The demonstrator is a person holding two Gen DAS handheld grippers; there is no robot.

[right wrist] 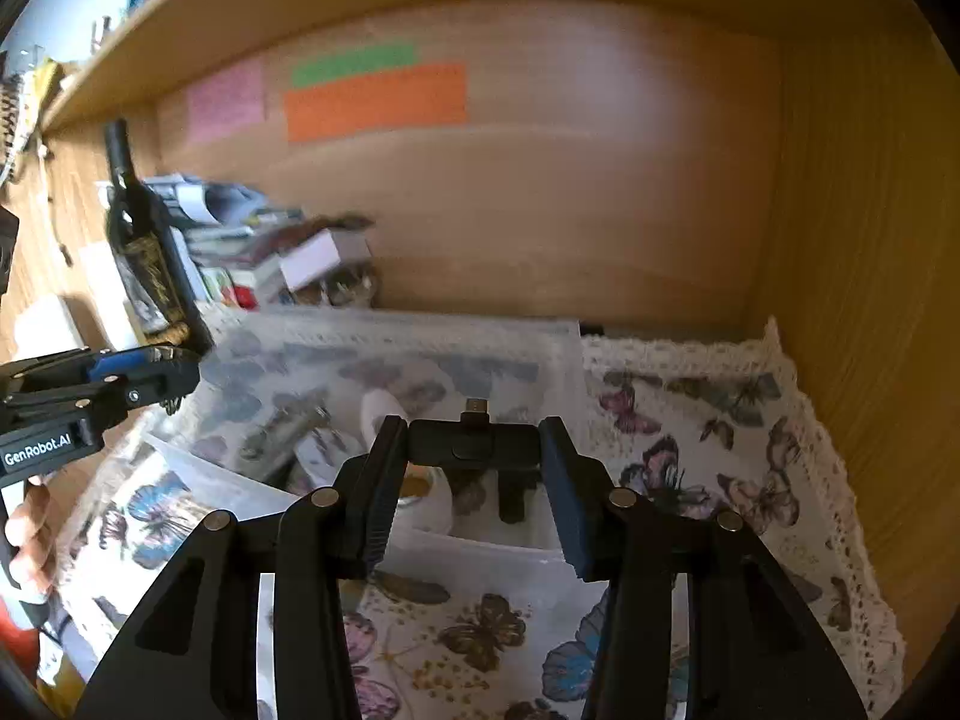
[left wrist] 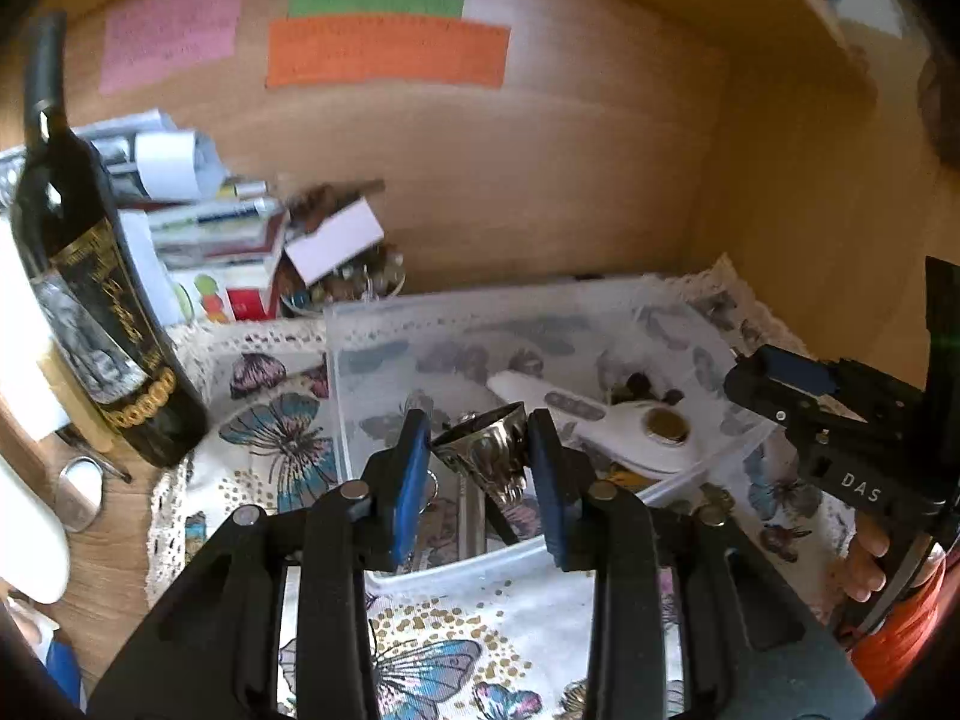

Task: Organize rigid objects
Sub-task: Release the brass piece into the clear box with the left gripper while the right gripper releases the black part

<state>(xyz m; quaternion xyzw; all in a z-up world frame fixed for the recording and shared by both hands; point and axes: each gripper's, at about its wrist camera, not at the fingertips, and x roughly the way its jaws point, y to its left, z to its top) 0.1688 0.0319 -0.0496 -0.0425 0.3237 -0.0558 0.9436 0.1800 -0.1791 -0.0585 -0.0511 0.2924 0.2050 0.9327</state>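
My left gripper (left wrist: 480,456) is shut on a small ornate metal cup (left wrist: 486,450) and holds it tilted over a clear plastic bin (left wrist: 372,360). In the bin lie a white handled tool (left wrist: 624,426) with a brass disc and other small items. My right gripper (right wrist: 474,456) is shut on a black adapter with a plug tip (right wrist: 474,441), held over the same bin's near right corner (right wrist: 498,546). The right gripper also shows in the left wrist view (left wrist: 780,384), and the left gripper shows in the right wrist view (right wrist: 144,378).
A dark wine bottle (left wrist: 90,312) stands at the left on the butterfly-print cloth (left wrist: 456,648). Behind it are stacked boxes and papers (left wrist: 210,228) and a bowl of small items (left wrist: 354,282). Wooden shelf walls close the back and right; coloured notes (left wrist: 384,54) hang on the back.
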